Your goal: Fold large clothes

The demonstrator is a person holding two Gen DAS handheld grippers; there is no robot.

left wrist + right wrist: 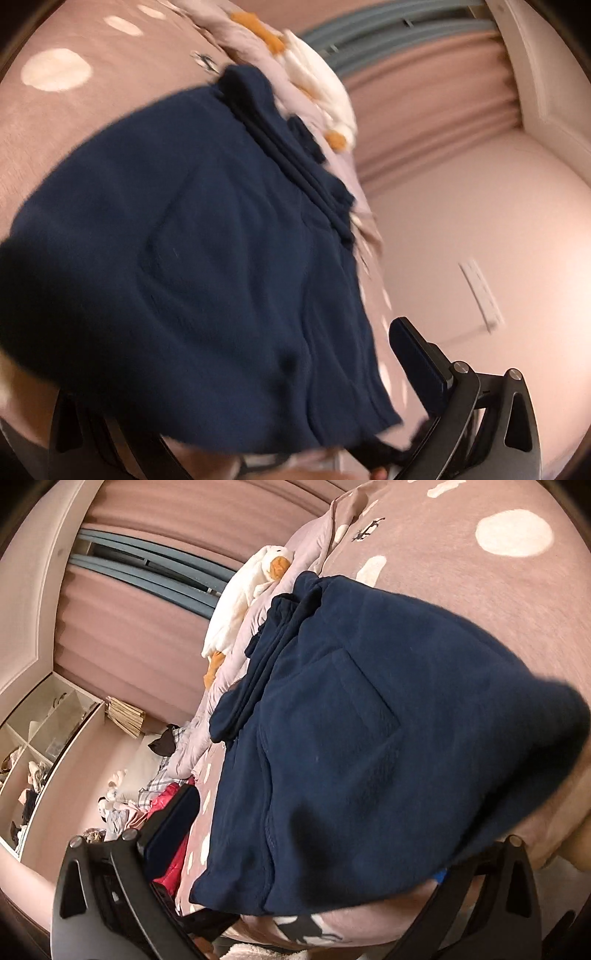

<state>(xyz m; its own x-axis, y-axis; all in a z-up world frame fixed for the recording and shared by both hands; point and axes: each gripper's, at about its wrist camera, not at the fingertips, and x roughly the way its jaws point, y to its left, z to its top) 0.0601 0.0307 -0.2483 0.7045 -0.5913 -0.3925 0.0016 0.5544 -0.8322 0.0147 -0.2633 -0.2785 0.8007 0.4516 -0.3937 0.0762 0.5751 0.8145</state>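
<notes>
A large navy fleece garment [192,266] lies spread on a pink bed cover [74,122] with white dots; it also fills the right wrist view [369,746]. My left gripper [236,373] stands over the garment's near edge; its right finger [417,354] shows bare beside the cloth and its left finger is hidden under it. My right gripper [325,842] stands the same way at the near hem; its left finger [170,830] is bare and the right finger is covered by the fleece. Both jaws stand wide apart.
A white plush duck [240,598] and a crumpled pale blanket [255,48] lie at the bed's far side. Pink curtains [424,122] hang behind. In the right wrist view, a clothes pile [147,794] and open shelves [40,734] are at the left.
</notes>
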